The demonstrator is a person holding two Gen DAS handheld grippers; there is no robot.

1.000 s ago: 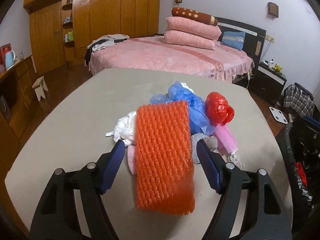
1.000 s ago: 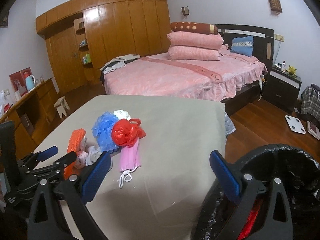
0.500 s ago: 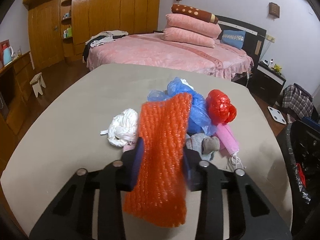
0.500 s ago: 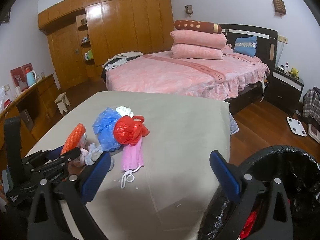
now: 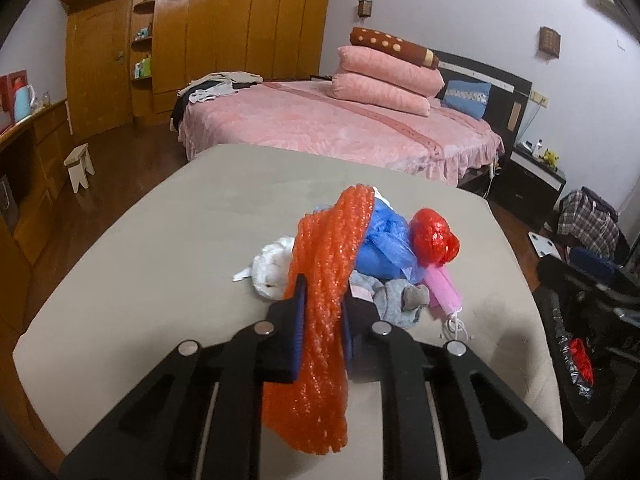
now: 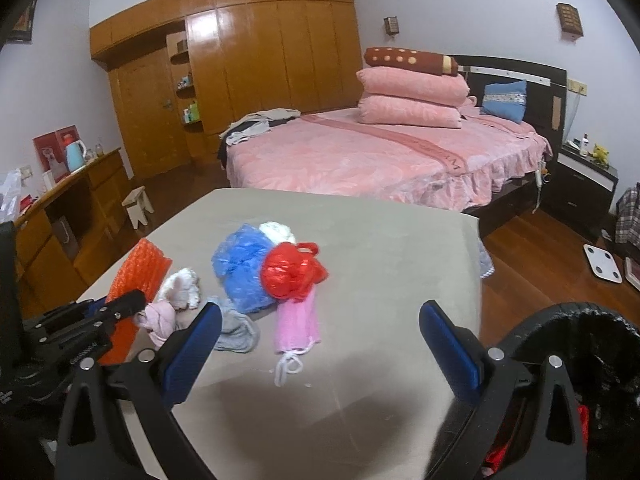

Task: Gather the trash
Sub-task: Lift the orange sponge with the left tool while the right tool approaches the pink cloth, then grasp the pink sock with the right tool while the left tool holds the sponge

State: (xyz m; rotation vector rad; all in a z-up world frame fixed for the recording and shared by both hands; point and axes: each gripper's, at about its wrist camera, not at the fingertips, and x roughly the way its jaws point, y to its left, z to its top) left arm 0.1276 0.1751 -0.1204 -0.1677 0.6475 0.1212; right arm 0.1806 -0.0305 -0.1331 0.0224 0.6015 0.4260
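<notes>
No readable text, labels, or numbers.

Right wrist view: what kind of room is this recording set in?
A home bedroom, most likely: a made bed with stacked pink pillows, a wall of wooden wardrobes, and a nightstand beside the headboard.

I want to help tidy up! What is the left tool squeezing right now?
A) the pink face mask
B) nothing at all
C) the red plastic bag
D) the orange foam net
D: the left tool has its blue pads pressed on the orange foam net.
</notes>
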